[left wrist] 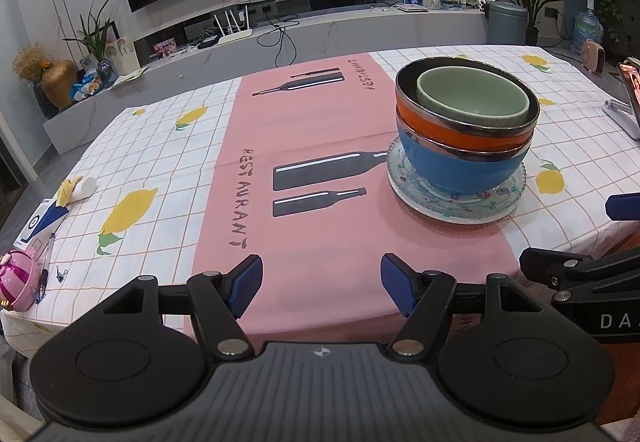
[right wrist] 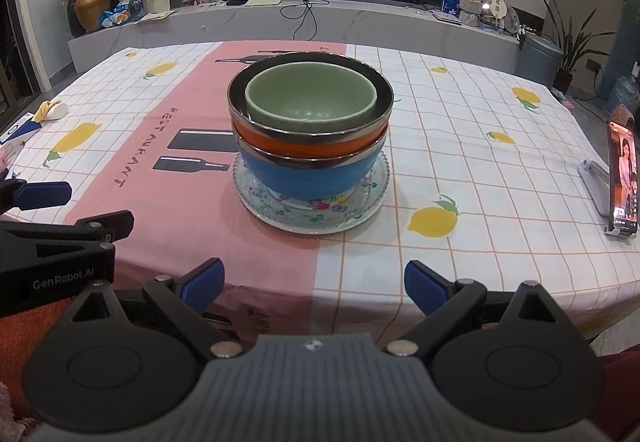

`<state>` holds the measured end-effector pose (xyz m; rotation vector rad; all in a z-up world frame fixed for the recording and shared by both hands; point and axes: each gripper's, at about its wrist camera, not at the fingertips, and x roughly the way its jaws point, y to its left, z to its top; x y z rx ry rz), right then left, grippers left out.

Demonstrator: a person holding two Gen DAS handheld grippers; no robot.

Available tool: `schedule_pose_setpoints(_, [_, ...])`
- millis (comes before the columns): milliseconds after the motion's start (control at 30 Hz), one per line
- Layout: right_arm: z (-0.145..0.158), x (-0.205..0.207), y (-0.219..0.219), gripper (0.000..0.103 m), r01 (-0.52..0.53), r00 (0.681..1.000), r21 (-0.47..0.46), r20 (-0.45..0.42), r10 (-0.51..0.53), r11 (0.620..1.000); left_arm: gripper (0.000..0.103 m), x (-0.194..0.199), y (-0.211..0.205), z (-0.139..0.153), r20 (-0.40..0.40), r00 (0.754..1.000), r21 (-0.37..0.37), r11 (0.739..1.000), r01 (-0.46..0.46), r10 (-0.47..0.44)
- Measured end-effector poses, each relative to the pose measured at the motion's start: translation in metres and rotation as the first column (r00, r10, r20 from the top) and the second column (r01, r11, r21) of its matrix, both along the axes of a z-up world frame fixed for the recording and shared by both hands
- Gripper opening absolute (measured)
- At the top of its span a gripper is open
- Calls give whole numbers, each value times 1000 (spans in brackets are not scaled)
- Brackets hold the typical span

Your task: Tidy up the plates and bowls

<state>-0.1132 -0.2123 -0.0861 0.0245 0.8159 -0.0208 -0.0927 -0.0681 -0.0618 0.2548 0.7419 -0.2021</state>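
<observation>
The bowls are already nested on the table [right wrist: 460, 129] — a green bowl [right wrist: 310, 101] inside an orange bowl [right wrist: 304, 146], that one inside a blue bowl [right wrist: 308, 177], and all standing on a glass plate [right wrist: 256, 197] laid on another plate. The left gripper [left wrist: 322, 284] and the right gripper [right wrist: 314, 284] both hover near the table edge, jaws spread apart and empty, well apart from the stack. I judge the stacking finished or nearly so — a next move would need only a check that the pile sits centered.
</observation>
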Motion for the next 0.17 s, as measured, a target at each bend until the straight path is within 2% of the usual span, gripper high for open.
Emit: schedule_pose_setpoints(167, [0, 0, 0, 95, 0, 1000, 0, 0, 0, 1000, 80, 0, 1, 2, 5, 1000, -5, 1000, -4, 4])
